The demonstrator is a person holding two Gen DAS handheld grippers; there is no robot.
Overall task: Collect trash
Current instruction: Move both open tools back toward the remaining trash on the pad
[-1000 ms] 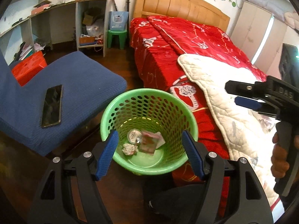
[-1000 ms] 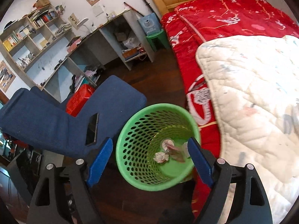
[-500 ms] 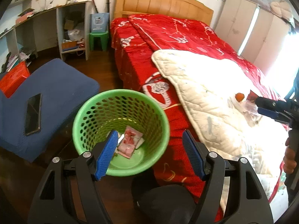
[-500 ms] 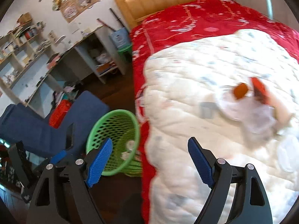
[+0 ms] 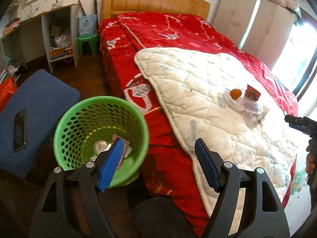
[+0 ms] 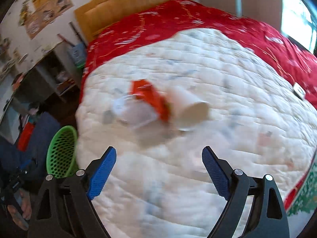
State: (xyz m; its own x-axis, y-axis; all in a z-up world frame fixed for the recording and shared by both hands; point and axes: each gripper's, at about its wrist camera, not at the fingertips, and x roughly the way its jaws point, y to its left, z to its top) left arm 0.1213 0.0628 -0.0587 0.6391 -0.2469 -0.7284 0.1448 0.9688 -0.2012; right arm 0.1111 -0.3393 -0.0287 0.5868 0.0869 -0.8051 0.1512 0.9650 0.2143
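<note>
Left-wrist and right-wrist fisheye views of a bedroom. The left tongs (image 5: 159,158), blue-padded on black arms, stand wide apart and hold nothing; they hang above the near edge of the bed, with one pad over the green perforated plastic wastebasket (image 5: 79,117) on the dark wooden floor (image 5: 89,73). Inside the basket lie a round silvery lid (image 5: 101,145) and a few pinkish paper wrappers (image 5: 126,145). Beside the basket is a blue upholstered seat (image 5: 41,99) carrying a black smartphone (image 5: 19,130). The right tongs (image 6: 158,168), likewise spread wide and empty, hover over the white quilted blanket (image 6: 227,79) that covers part of the red patterned bedspread (image 5: 158,31). The remaining trash rests on this blanket ahead of the right tongs, well apart from the basket: a red-orange wrapper (image 6: 150,97), a crumpled clear plastic sheet (image 6: 134,113) and a pale cardboard tube (image 6: 194,107), all blurred in the right-wrist view. The left-wrist view shows the same cluster (image 5: 244,99) on the far side of the blanket, beyond the wooden headboard (image 5: 154,0) side.
</note>
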